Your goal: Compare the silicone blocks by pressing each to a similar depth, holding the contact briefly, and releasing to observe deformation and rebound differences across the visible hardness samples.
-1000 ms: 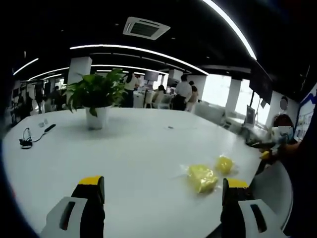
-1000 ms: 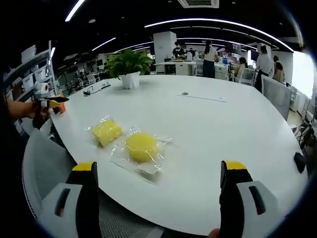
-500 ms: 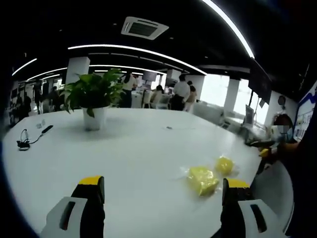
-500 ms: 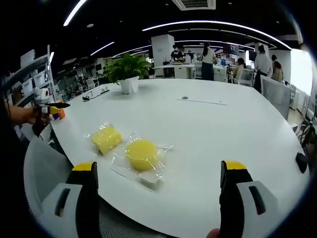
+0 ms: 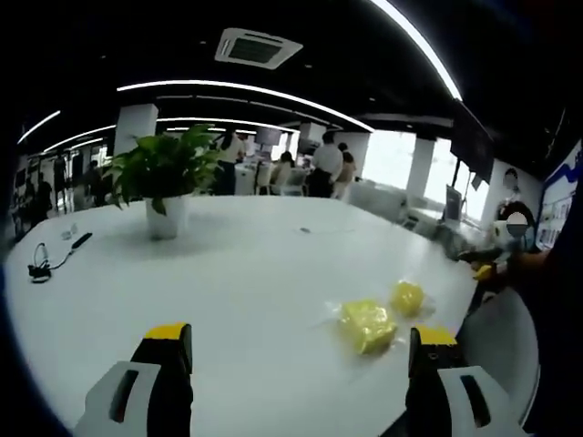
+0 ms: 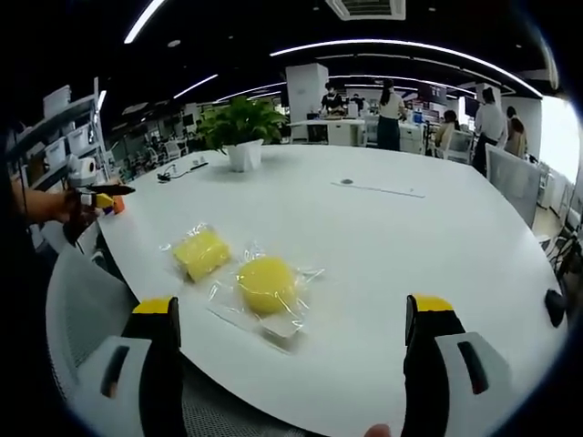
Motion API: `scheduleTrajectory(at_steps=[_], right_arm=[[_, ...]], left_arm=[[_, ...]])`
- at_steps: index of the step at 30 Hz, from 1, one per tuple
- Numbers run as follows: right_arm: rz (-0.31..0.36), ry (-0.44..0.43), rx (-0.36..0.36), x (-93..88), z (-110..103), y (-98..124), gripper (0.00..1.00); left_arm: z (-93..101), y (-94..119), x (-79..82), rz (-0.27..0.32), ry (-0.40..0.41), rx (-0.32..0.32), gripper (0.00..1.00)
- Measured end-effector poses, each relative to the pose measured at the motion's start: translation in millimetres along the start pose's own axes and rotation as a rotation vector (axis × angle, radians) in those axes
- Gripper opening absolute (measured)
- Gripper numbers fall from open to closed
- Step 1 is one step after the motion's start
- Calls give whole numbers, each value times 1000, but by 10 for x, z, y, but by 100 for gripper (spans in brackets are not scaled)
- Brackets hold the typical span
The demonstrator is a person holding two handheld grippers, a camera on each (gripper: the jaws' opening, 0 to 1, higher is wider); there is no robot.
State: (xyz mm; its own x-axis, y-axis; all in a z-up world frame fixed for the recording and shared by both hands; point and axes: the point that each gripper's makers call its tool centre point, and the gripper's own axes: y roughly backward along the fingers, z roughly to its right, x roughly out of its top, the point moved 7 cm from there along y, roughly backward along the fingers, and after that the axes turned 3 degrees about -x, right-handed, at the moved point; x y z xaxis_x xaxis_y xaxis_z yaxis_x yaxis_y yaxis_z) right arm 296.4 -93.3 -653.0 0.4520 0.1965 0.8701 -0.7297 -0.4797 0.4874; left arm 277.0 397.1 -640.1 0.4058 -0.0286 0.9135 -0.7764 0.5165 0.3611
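Two yellow silicone samples in clear plastic bags lie near the edge of a big white table (image 6: 392, 237). A square block (image 6: 202, 253) lies to the left of a round block (image 6: 265, 283) in the right gripper view. From the left gripper view, the square block (image 5: 365, 324) is nearer and the round block (image 5: 407, 297) lies behind it. My right gripper (image 6: 296, 364) hangs open above the table edge, short of the round block. My left gripper (image 5: 301, 382) is open over bare table, the blocks beside its right jaw. The left gripper (image 6: 98, 193) also appears at far left in the right gripper view.
A potted plant (image 5: 166, 187) in a white pot stands mid-table, and a black cable (image 5: 44, 264) lies at its far left. A grey mesh chair (image 6: 77, 314) sits at the table edge. People stand among desks behind. A dark object (image 6: 553, 308) lies at the right edge.
Both views shifted slightly; the blocks sit a little higher in the left gripper view and a little lower in the right gripper view. The blocks themselves have not moved and both grippers stay open.
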Motion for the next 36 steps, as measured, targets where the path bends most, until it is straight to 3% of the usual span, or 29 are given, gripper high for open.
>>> scheduleTrajectory(at_steps=[8,11,14,17,26,32,33,36], right_arm=[[-47,22,13,-12,118,-36,96],[-57,12,18,-11,170,-51,96],[-99,117,29,-35,181,-51,87],[-87,78,53,-10,156,-88,96],[-101,95,44,-16,252,-151,96],[-85,-4,48,-10,286,-158,96],[-89,4,39,-6,288,-162,96],[-92,25,20,-2,278,-151,96]], left_arm=[[54,-29,-11,-11,23,-35,100],[128,-50,-56,-51,-6,-45,100],[145,-42,-35,-52,-20,-20,100],[161,-33,9,-31,32,-28,100],[205,-79,-60,-82,24,-24,100],[292,-128,-60,-58,73,-37,100],[311,-137,-78,-60,98,-54,100],[262,-116,-97,-62,92,-16,100]])
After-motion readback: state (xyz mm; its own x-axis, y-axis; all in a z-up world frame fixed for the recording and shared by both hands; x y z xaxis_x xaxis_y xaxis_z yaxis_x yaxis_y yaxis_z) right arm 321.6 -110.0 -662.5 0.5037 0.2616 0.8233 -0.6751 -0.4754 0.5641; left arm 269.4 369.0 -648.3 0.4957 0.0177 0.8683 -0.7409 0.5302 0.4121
